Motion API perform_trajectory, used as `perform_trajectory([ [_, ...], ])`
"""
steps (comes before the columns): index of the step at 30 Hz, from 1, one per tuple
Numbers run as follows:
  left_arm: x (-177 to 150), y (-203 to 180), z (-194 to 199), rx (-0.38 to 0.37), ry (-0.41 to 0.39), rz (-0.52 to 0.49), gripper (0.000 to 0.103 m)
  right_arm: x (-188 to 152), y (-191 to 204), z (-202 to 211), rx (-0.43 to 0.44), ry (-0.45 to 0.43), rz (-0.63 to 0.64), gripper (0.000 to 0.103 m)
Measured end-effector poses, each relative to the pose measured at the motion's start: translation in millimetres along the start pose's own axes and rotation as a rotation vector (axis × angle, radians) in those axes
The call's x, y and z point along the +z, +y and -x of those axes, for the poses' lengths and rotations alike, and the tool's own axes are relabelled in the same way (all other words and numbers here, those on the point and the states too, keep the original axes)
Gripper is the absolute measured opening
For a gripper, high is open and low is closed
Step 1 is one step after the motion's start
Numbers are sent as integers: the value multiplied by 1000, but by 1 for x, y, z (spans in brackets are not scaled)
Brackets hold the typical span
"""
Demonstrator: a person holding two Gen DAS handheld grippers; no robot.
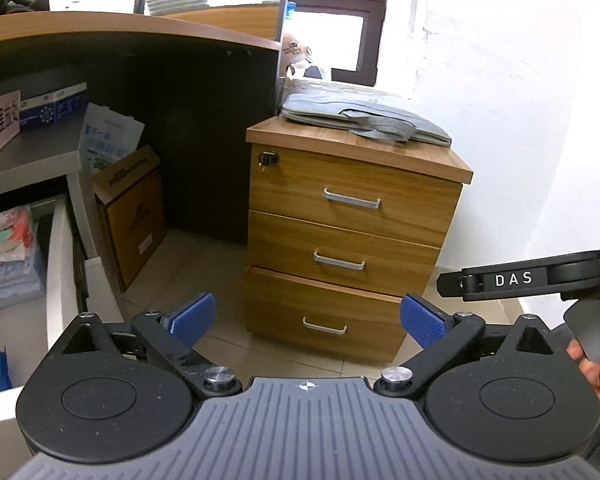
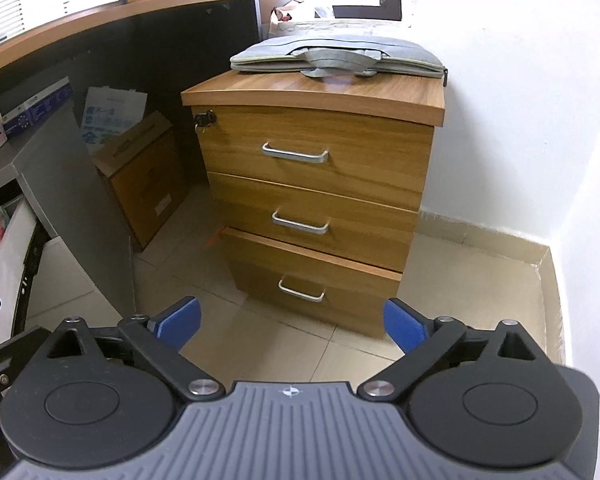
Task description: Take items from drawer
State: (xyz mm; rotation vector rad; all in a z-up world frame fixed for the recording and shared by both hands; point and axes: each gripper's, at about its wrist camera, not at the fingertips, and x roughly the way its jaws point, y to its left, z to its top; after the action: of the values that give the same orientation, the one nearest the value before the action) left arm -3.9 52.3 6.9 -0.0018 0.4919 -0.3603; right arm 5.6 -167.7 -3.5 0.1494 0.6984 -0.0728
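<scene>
The drawer cabinet stands on the tiled floor against the white wall, beside the end of the dark desk panel, with three drawers stacked; the top drawer and middle drawer sit flush, while the bottom drawer looks pulled slightly proud of the carcass. What lies inside cannot be seen. Both tools hang well back from it: the left gripper and the right gripper each have their blue pads spread wide, grasping nothing. The likeliest trouble, as I judge it, is at the thin metal handles: a jaw closing off-centre could slip off the bar, or pull askew so the drawer binds on its runners. The key in the lock at the top left corner hints the drawers may be locked, so a hard tug could shift the whole cabinet. The grey laptop bag on the cabinet top could slide off if that happens. The brown carton leaning near the left side crowds that approach.
</scene>
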Motion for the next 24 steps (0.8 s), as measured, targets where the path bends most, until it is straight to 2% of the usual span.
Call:
perform_trajectory([
  [9,-5,-2,11,17,6,-9,103,-24,1,3,10,55,9,102],
  [16,-9,-5,10,31,29,10,103,-40,-1,15,-23,40,0,102],
  [24,-14,-16,7,49,52,-37,103,-44,-1,25,-37,15,11,102],
])
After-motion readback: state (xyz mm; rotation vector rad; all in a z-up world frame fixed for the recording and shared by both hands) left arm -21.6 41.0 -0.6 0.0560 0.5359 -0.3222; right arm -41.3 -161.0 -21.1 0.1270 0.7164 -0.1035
